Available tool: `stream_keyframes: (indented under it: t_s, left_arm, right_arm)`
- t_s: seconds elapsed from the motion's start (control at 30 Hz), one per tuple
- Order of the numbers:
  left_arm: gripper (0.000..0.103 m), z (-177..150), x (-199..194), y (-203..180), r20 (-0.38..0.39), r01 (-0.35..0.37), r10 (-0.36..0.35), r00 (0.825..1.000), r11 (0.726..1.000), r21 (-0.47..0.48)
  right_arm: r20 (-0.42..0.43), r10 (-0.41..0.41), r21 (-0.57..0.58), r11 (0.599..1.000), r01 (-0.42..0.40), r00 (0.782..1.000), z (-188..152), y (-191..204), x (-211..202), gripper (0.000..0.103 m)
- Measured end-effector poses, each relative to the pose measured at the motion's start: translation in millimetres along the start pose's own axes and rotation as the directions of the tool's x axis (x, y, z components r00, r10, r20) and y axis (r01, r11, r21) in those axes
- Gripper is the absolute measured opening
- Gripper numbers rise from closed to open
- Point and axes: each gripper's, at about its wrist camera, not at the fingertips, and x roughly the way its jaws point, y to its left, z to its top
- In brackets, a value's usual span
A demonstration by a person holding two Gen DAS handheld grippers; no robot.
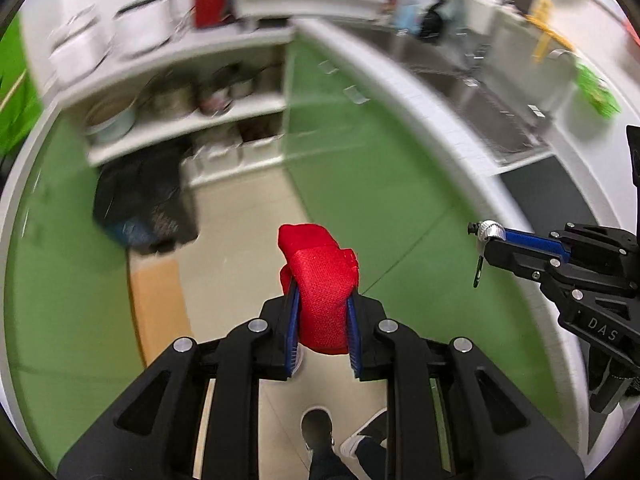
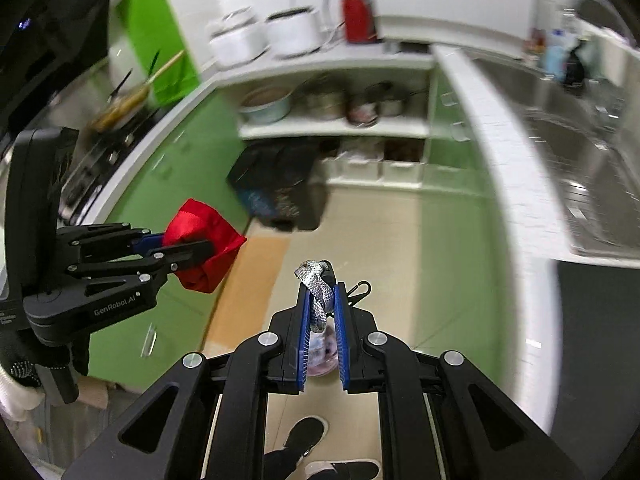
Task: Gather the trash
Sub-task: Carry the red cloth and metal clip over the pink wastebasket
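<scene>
Left gripper (image 1: 323,312) clamped on a crumpled red woven-fabric bundle (image 1: 320,280), blue pads pressed against both sides, the bundle's top bulging past the fingertips. Carried in the air above a pale beige tiled floor (image 1: 240,232), between green cabinet fronts (image 1: 360,168). Same bundle (image 2: 202,244) seen from the right wrist camera, at the left, sticking out of the black finger tips.

Right gripper (image 2: 319,304) closed tight on a narrow silver mesh-textured strip (image 2: 318,294), looped at its top and rising just past the blue pads. Below the strip, between the pads, a blurred pale roundish thing with purple marks (image 2: 322,354), possibly a small container hanging from the strip; too smeared to tell. A thin black wire hook (image 2: 360,292) just beside the right pad.

Ahead, on the floor against the white open shelving (image 2: 336,128), a dark black bag or bin (image 2: 280,184), well apart from both grippers. Blurred pots on the shelves, white cookers and a red appliance (image 2: 358,18) on the worktop above. Stainless steel sink (image 2: 580,168) at the right.

Dark trouser legs and black-and-white shoes (image 1: 320,428) at the bottom edge.
</scene>
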Motion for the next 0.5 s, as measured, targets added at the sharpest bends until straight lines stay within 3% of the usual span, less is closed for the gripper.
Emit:
stream_keyframes:
  t_s: [0.23,0.5]
  left_arm:
    - [0.019,-62.0,96.8,75.1,-0.114,-0.024,0.010,0.993,0.992,-0.125]
    - [0.023,-136.6,231.9,117.8,-0.207,-0.025,-0.013,0.978,0.983,-0.181]
  right_arm:
    - [-0.110,0.042,-0.065,0.997,-0.049,0.993,-13.3,29.6,109.0,0.011]
    - [-0.203,0.049,-0.033,0.998,-0.057,0.978,-74.2,13.0,227.8,0.011]
